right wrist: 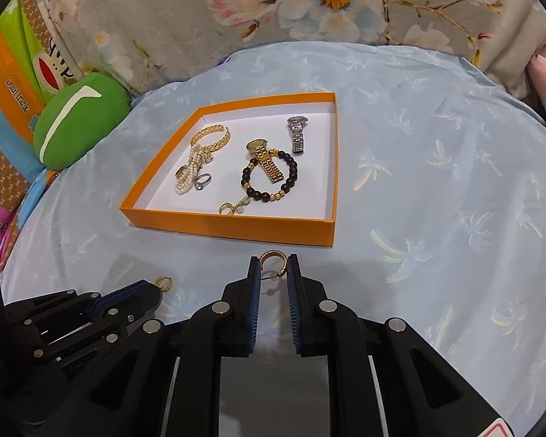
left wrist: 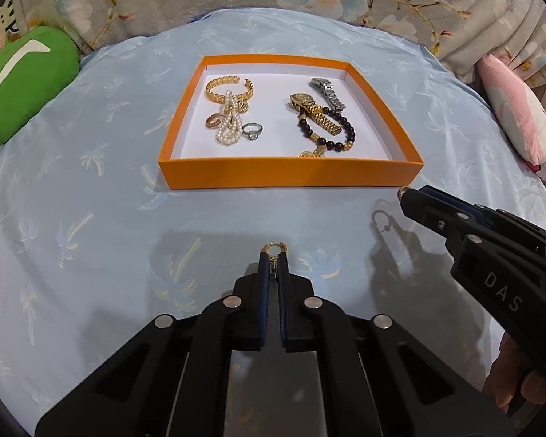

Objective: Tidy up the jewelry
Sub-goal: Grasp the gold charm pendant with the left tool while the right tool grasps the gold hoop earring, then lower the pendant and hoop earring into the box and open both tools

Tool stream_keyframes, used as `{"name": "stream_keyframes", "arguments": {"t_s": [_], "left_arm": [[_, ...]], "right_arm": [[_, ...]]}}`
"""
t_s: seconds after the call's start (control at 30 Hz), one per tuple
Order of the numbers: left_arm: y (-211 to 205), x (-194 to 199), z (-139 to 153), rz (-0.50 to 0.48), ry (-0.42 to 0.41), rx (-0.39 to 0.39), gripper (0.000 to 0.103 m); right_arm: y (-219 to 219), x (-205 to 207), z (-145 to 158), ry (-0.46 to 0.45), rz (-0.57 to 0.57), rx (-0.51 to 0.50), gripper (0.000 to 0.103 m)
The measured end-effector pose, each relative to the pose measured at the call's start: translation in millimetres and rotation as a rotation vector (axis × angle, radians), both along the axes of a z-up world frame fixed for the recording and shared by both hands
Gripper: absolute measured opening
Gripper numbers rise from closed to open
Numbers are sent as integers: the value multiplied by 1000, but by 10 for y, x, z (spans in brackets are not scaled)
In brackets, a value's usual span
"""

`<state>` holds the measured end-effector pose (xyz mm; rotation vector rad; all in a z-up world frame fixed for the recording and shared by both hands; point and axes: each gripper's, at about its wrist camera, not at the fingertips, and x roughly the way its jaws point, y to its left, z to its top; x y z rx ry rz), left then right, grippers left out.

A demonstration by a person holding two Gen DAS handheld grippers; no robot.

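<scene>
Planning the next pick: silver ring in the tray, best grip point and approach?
Take the silver ring across its band from straight above, fingers straddling the hoop's sides. It lies tilted on the tray floor, stone toward the front. The pearl bracelet seems to touch its left, so come in right-biased.

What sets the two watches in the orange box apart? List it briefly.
The gold watch is yellow-gold all over, while the silver watch is steel grey. The gold watch lies nearer the front of the orange box, its band crossing the black bead bracelet; the silver watch lies farther back, touching no beads. The gold watch's band slants diagonally in the right wrist view; the silver one's runs nearly straight. Both lie flat, unclasped, with metal link bands.
</scene>
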<state>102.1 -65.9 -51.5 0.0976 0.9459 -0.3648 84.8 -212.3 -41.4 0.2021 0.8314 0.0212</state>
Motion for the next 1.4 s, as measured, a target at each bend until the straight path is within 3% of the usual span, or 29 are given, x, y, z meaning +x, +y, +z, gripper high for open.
{"name": "stream_keyframes", "arguments": {"t_s": [0.43,0.93,1.4], "left_arm": [[52,36,294,7,-62,-19,3],[473,385,705,112,-162,-16,3],[-12,1008,827,61,-206,-8,3]], "right_arm": [[-55,17,187,-40,-5,-4,13],[-116,191,432,-95,-1,-4,13],[-41,955,556,-107,32,2,13]]}}
